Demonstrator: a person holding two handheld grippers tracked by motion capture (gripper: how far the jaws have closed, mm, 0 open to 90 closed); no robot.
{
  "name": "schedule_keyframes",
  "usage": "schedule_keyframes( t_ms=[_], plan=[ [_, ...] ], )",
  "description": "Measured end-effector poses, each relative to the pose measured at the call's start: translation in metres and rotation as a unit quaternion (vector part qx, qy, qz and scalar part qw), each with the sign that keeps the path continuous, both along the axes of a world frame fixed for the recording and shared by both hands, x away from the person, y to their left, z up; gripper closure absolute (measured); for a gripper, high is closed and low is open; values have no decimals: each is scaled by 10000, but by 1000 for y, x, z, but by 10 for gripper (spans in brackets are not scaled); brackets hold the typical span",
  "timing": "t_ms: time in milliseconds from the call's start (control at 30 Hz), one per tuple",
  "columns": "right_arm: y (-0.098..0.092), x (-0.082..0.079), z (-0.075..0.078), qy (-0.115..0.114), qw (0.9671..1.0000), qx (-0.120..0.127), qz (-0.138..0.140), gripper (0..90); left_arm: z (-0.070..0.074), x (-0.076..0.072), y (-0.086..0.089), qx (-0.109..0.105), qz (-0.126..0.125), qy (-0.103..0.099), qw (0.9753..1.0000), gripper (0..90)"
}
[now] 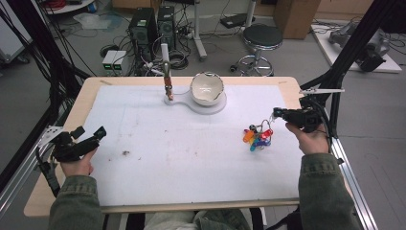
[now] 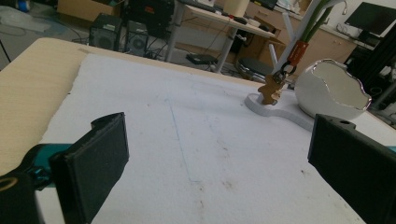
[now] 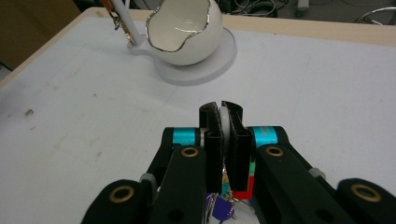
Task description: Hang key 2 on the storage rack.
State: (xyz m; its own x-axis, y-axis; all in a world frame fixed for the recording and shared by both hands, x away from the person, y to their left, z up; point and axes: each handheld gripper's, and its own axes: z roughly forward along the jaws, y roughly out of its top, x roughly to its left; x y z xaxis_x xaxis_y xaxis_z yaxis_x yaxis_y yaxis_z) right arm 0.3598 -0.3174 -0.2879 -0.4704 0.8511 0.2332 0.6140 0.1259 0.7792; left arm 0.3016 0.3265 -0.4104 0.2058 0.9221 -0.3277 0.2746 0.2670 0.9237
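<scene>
A person sat at the near edge of a table [image 1: 62, 143] covered by a white mat [image 1: 182, 158], holding a two-jaw gripper in each hand. The right gripper [image 1: 277, 114] was at the right side of the mat, its jaws clenched on a pale ring or loop [image 3: 224, 122] at the top of a bunch of colourful keys [image 1: 257, 137]. The keys, in orange, red, blue, purple and green, hung below the jaws with their lower ends at or touching the mat; whether they rested on it could not be told. In the right gripper view, the two black jaws stood almost together with the pale loop pinched between them. The left gripper [image 1: 88, 136] was at the near left side of the mat, well apart from the keys, its jaws spread wide and holding nothing. At the far middle of the mat stood a white egg-shaped bowl [image 1: 207, 88] with a jagged silver rim, on a white round base [image 1: 218, 106]. Just left of it, a thin white post [image 1: 165, 62] rose from the same base, with a small brown figure [image 2: 269, 91] hanging on it.
</scene>
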Motion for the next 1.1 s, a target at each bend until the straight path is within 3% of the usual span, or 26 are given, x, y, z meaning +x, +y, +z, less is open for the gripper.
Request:
schedule_keyframes(
  t_ms=[667,1100],
  plan=[
    [27,0,36,-310,9983,322,370,875,1,-1,0,-2,-23,-23,10000,56],
    [60,1,57,-453,9956,405,718,875,4,-2,-3,-9,-110,-76,9999,56]
  ],
)
